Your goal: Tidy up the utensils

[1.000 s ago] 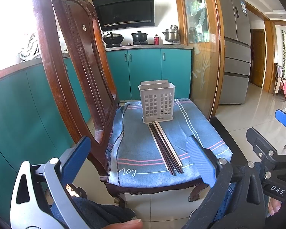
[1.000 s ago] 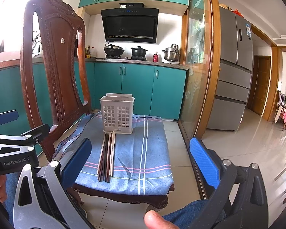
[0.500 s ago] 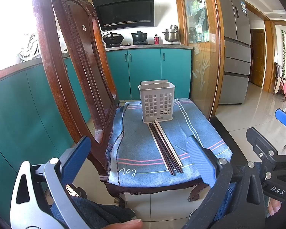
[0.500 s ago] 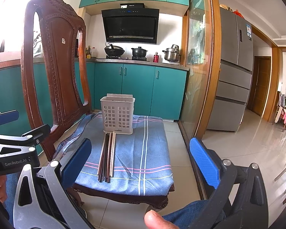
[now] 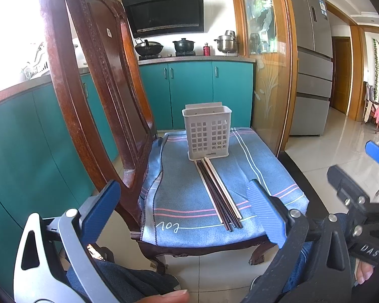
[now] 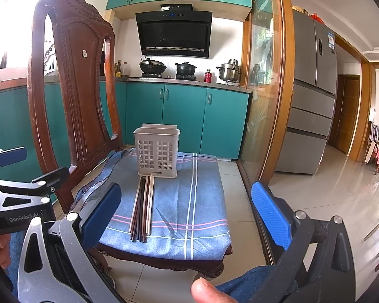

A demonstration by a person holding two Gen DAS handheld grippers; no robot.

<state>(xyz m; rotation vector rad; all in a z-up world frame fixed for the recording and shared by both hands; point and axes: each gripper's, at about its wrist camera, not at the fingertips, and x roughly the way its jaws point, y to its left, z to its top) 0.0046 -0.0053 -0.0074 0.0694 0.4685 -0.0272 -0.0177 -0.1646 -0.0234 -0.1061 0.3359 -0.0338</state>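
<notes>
Left wrist: left gripper (image 5: 184, 209) jaws wide open, holding nothing. Right gripper (image 6: 189, 209) same. Chopsticks (image 5: 218, 193) lie bundled on cloth (image 5: 179, 189) over chair (image 5: 93, 80) seat, far ends touching basket (image 5: 206, 132) base.

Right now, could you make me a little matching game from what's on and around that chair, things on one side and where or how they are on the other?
Things:
1. chopsticks
2. white basket
3. blue cloth
4. right gripper

States:
A. spread over the chair seat
B. standing upright
C. lying flat in a bundle
D. open, holding nothing

Pairs: 1-C, 2-B, 3-A, 4-D
</notes>
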